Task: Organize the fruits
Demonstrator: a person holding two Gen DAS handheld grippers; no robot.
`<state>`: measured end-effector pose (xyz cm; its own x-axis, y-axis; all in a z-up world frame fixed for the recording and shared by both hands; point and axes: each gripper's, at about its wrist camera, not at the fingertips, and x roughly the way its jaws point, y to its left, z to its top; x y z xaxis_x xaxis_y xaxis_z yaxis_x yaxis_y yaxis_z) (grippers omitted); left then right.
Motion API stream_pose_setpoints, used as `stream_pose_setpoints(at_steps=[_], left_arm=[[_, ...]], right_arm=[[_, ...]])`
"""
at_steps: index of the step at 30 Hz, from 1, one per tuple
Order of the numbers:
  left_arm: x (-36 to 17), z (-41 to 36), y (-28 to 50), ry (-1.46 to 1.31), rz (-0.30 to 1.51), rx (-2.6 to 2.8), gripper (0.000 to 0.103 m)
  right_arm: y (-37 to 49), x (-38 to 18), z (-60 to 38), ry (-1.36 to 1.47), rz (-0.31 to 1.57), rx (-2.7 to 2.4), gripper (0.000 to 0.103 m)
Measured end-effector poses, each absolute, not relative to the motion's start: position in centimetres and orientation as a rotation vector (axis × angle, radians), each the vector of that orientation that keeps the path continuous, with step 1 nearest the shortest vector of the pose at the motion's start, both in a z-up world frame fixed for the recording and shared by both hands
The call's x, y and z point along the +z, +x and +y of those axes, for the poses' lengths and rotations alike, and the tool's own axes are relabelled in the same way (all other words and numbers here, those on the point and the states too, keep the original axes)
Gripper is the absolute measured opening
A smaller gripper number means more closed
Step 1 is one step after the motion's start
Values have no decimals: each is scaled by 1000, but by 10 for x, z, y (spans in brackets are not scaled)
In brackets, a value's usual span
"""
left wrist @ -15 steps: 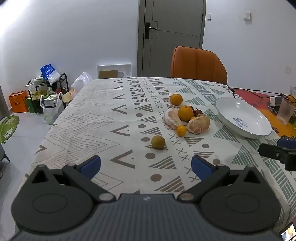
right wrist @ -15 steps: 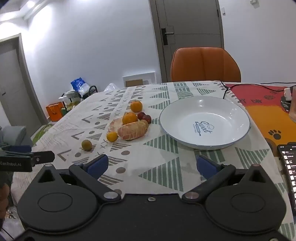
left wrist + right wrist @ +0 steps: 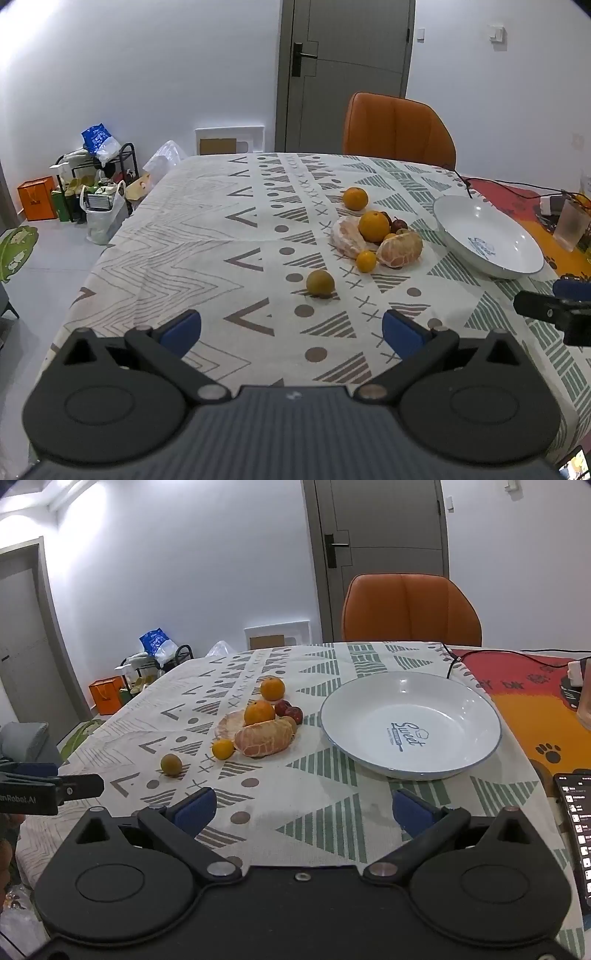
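A pile of fruit lies on the patterned tablecloth: two oranges [image 3: 373, 226] [image 3: 272, 688], a peeled citrus [image 3: 401, 248] [image 3: 264, 737], a small orange [image 3: 366, 261] [image 3: 222, 748], dark red fruits [image 3: 289, 710] and a brownish round fruit [image 3: 320, 282] [image 3: 171, 764] set apart. An empty white plate [image 3: 458, 218] [image 3: 354, 701] stands to the right of the pile. My left gripper [image 3: 291, 328] is open above the near cloth, short of the brownish fruit. My right gripper [image 3: 301, 808] is open, nothing between its fingers, near the plate's front edge.
An orange chair [image 3: 395, 129] stands at the table's far side before a grey door [image 3: 347, 66]. A red and orange mat [image 3: 532, 690] with cables and a cup [image 3: 572, 225] lies right of the plate. A phone [image 3: 576, 834] lies at the near right. Bags clutter the floor at left.
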<state>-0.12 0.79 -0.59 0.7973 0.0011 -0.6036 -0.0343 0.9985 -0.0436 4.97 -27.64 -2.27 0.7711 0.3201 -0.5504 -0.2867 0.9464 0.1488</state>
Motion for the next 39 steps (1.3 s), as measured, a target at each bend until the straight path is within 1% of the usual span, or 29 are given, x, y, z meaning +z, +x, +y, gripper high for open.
stream_pose_setpoints(at_steps=[39], left_arm=[[4, 9, -3, -62, 643, 29, 103]], right_arm=[[48, -20, -280, 80, 606, 327, 103]])
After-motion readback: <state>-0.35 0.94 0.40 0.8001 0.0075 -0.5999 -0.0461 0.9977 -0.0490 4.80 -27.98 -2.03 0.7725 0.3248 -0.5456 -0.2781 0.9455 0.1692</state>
